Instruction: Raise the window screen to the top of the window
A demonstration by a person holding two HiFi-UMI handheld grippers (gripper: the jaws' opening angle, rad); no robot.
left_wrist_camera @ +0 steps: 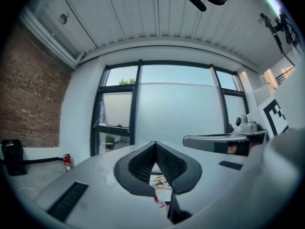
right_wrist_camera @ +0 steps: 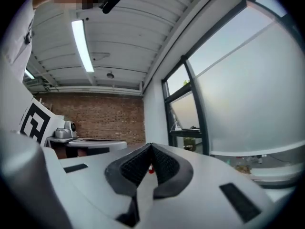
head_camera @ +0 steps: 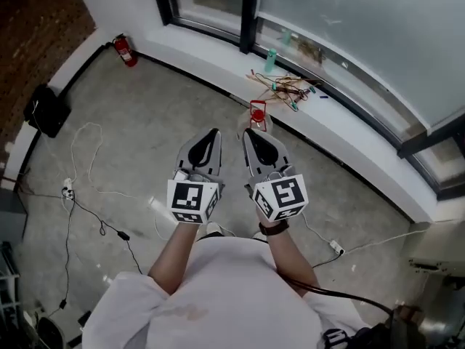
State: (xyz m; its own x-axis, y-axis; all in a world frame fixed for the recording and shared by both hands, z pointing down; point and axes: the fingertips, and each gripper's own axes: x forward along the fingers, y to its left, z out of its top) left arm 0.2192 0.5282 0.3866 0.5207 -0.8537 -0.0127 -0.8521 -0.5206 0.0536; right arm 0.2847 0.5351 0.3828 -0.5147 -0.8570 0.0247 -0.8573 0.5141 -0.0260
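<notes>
Jaws on the left gripper (head_camera: 213, 132) are pressed together, and nothing is between them. Jaws on the right gripper (head_camera: 248, 132) are pressed together too, and they hold nothing. A person in a white shirt (head_camera: 232, 297) holds the two grippers side by side, close but not touching. Both point level, toward the window, out over the gray floor (head_camera: 145, 122).

The window screen (left_wrist_camera: 181, 113) is a pale, cloudy sheet over the big middle pane. It hangs low, with its bottom edge just above the window sill (head_camera: 349, 133). A strip of clear glass shows above its top edge. The grippers are well apart from it.

On the sill lie a green bottle (head_camera: 271, 60) and a messy pile of sticks and wires (head_camera: 287, 86). A small red thing (head_camera: 257, 113) sits at the front edge of the sill, just past the gripper tips.

A red fire extinguisher (head_camera: 125, 51) stands in the corner on the left. Near it, a black box (head_camera: 47, 110) sits by the brick wall (left_wrist_camera: 33, 94). Thin cables (head_camera: 87, 202) trail across the floor.
</notes>
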